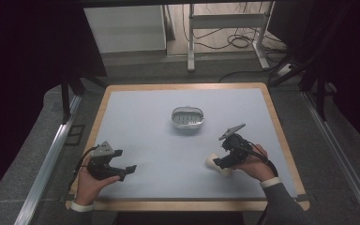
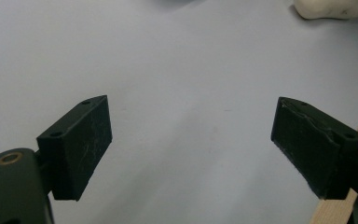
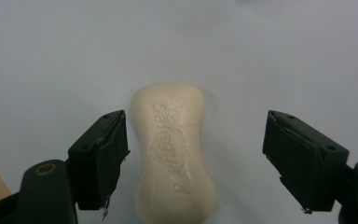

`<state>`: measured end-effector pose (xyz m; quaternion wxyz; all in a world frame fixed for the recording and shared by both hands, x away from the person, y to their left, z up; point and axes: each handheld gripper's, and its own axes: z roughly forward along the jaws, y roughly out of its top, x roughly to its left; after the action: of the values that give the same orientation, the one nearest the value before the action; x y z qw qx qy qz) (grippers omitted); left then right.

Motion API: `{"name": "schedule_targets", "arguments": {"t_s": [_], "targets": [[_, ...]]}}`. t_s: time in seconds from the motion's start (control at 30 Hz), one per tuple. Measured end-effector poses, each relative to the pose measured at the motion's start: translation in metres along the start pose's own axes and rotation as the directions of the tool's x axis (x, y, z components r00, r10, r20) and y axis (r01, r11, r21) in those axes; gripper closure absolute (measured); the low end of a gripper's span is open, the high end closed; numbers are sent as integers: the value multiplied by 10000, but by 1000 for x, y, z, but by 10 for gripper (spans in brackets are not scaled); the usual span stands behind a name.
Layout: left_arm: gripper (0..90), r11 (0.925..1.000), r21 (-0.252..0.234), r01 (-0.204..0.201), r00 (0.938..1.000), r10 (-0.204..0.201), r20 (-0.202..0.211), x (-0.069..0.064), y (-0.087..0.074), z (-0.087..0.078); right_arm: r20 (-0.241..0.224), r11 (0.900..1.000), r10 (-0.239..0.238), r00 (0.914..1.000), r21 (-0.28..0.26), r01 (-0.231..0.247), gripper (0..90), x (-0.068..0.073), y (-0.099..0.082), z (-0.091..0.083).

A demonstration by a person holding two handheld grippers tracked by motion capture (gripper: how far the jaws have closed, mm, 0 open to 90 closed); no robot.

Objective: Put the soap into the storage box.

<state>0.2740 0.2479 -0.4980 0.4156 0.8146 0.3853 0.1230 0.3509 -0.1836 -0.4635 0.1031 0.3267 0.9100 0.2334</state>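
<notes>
Soap [image 3: 175, 154] between open right tongs [image 3: 196, 161]

From above, the right gripper [image 1: 225, 161] covers most of the soap bar [image 1: 212, 162]. In the left gripper view the picture's top edge cuts the soap [image 2: 330, 8]. What sits inside the small dish [image 1: 187, 117] is too small to tell.

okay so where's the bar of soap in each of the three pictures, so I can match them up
High view: the soap bar lies right of centre, near the table's front, just under the right gripper.
Left gripper view: its end pokes in at the top right corner.
Right gripper view: it lies lengthwise at bottom centre, between the open jaws, nearer the left one.
Shared landmark: the pale blue mat.
</notes>
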Motion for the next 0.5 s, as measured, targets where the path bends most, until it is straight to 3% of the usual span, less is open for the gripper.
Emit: {"name": "schedule_targets", "arguments": {"t_s": [0.5], "targets": [[129,10000,-9,5,10000,-5,12,0,0,0,-443,9919,-112,9990,1256,166,305,5,1,21]]}}
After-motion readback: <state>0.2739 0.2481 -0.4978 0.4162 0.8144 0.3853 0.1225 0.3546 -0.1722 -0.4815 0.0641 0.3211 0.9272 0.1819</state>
